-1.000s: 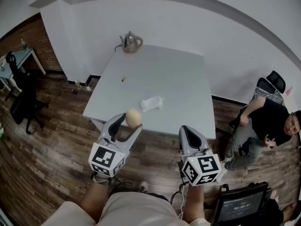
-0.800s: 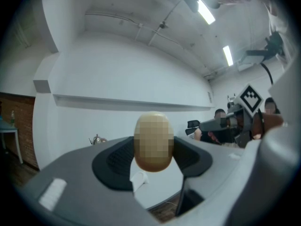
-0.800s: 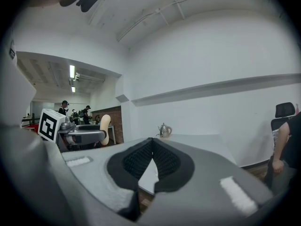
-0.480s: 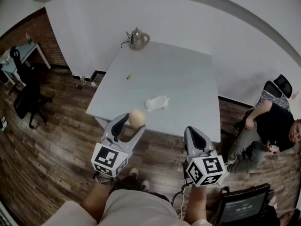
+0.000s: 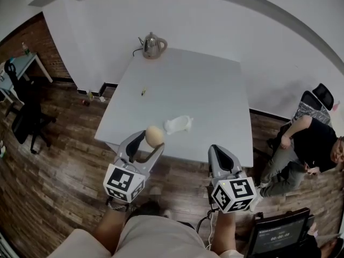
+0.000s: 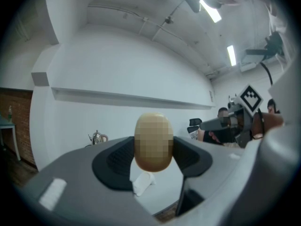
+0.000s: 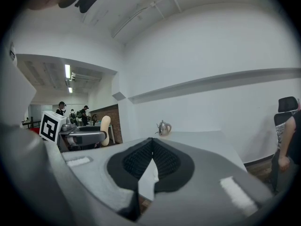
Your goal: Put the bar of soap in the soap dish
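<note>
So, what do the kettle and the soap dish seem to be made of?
Kettle: probably polished metal, its grey body shines. Soap dish: white, smooth, plastic or ceramic; too small to tell which.

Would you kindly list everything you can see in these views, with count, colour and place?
table: one, white, middle of the room
kettle: one, metallic, table's far left corner
soap dish: one, white, near the table's front edge
small item: one, yellowish, table's left part; too small to identify
bar of soap: one, tan, between the left gripper's jaws
office chair: one, black, on the floor at left
seated person: one, dark top, right of the table
screen: one, dark, lower right
left gripper: grey, shut on the soap
right gripper: grey, jaws together, empty
</note>
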Demonstrator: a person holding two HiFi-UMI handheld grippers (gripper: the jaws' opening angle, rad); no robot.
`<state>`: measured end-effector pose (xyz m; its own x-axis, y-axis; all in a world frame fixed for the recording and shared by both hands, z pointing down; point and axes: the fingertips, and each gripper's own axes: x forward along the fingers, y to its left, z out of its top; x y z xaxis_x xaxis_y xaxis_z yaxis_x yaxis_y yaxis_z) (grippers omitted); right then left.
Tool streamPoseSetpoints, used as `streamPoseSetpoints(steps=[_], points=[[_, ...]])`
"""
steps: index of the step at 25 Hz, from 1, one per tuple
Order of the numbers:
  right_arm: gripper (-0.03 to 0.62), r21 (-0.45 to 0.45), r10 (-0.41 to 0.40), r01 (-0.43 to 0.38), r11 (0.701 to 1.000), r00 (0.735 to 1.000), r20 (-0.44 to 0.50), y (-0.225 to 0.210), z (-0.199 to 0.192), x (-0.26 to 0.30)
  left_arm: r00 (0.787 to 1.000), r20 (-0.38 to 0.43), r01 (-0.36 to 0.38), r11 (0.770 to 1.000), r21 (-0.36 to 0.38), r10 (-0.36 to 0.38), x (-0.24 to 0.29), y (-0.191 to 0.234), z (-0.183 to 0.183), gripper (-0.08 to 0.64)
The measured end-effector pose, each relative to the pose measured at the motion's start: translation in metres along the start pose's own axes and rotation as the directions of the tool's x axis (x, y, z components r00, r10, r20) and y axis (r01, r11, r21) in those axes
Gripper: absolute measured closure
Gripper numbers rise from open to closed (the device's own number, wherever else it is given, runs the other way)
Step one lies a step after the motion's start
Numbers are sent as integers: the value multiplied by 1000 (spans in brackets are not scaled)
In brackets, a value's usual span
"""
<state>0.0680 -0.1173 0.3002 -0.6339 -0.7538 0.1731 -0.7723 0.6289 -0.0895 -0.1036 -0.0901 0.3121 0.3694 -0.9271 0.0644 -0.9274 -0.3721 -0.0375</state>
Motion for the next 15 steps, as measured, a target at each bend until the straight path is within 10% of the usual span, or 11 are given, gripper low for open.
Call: streamPoseSetpoints(steps=[15], points=[[589,16,-61,61,998,998,-11,-27,3,57,996,-40,82,997,3,-81,60,45,-14,288]])
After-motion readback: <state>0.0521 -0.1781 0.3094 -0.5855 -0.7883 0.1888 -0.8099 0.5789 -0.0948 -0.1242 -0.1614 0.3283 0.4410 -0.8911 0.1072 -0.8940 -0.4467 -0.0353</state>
